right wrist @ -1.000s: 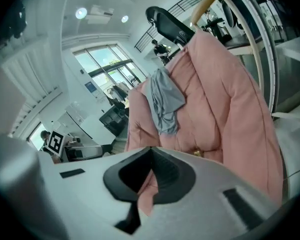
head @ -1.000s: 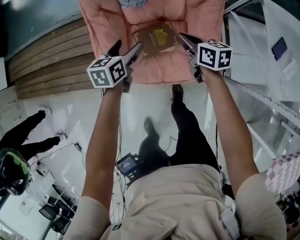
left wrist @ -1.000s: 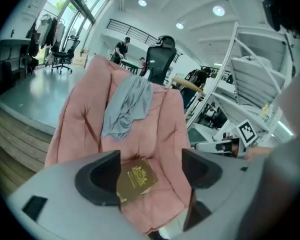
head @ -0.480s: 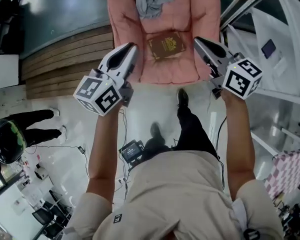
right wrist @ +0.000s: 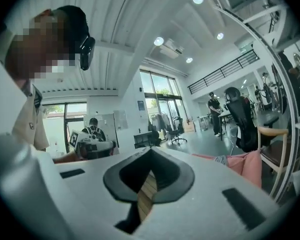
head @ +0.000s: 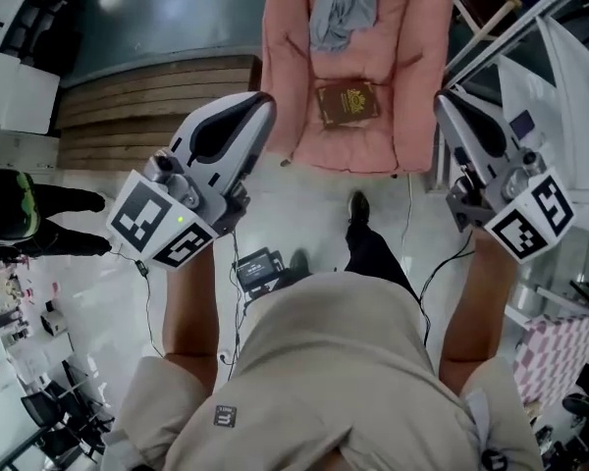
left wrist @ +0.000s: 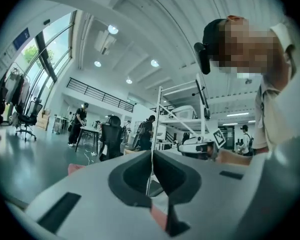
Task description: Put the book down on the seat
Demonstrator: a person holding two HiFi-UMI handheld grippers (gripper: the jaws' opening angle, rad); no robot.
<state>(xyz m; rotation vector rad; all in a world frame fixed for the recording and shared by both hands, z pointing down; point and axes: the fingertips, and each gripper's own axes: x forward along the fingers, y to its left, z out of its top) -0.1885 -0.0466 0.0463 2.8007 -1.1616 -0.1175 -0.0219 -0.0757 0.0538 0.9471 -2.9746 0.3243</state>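
Observation:
The brown book (head: pixel 348 102) with a gold crest lies flat on the pink cushioned seat (head: pixel 393 135), with nothing touching it. My left gripper (head: pixel 265 101) is raised well clear of the seat, to its left, jaws shut and empty. My right gripper (head: pixel 440 98) is held up on the seat's right side, also shut and empty. In the left gripper view the left gripper (left wrist: pixel 151 176) has its jaws pressed together, pointing across the room towards the right gripper (left wrist: pixel 197 146). In the right gripper view the right gripper (right wrist: pixel 149 171) is likewise shut with nothing in it.
A grey cloth (head: pixel 342 8) hangs over the seat's back. Wooden boards (head: pixel 147 96) lie to the left, a white metal frame (head: pixel 530 27) to the right. A small device and cables (head: pixel 260 268) are on the floor by my foot (head: pixel 358 206). A black-green helmet (head: pixel 5 209) sits far left.
Both grippers have drawn back from the seat and risen towards the camera. The left jaws, open beside the book before, have shut. The book stays on the cushion.

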